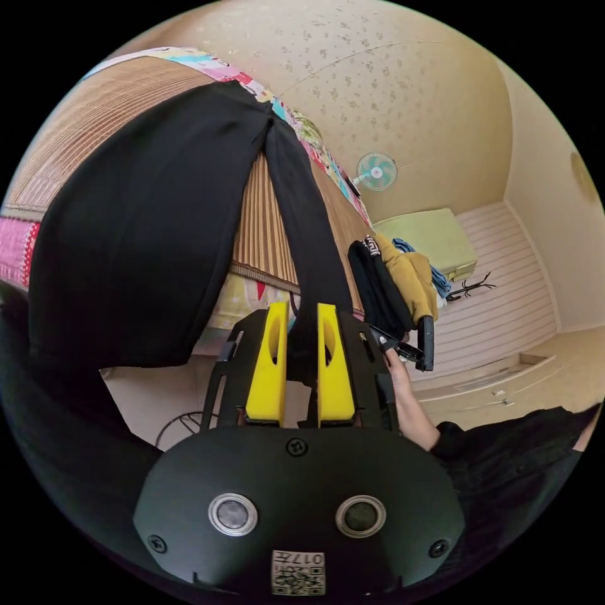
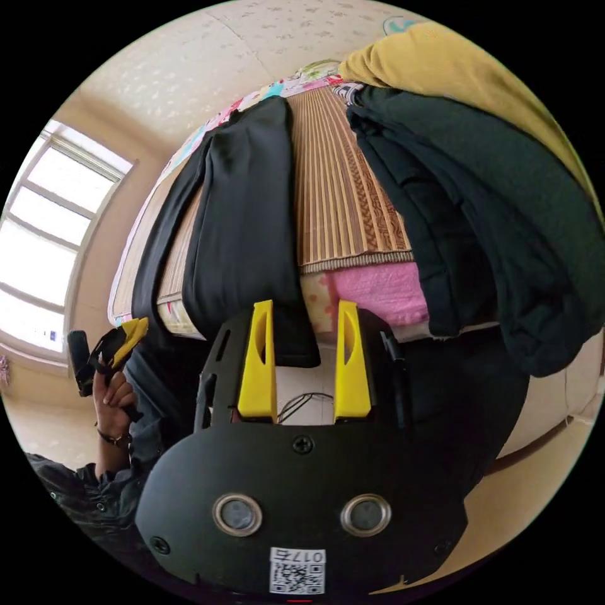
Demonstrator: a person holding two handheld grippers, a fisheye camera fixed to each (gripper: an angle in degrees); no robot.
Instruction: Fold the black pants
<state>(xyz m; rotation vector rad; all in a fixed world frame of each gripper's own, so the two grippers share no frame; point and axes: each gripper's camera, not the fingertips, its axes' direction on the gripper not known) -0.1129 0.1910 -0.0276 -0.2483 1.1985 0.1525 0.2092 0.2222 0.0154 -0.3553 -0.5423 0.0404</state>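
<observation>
black pants [image 1: 145, 239] lie spread on the bamboo mat [image 1: 265, 233] of the bed; left gripper [image 1: 301, 340] pinches one leg's hem, right gripper [image 2: 302, 353] gapes wide with nothing between its jaws.

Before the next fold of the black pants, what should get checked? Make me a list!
1. Left hand-held gripper holding a pant leg: ok, black cloth sits between its jaws.
2. Right hand-held gripper gripping cloth: not ok, jaws open, the hem of the black pants just ahead.
3. Pants lying flat on the woven mat: ok on top, hems hang over the bed edge.
4. Clothes pile apart from the pants: ok, mat shows between them.
5. Hems lined up: cannot tell.
</observation>
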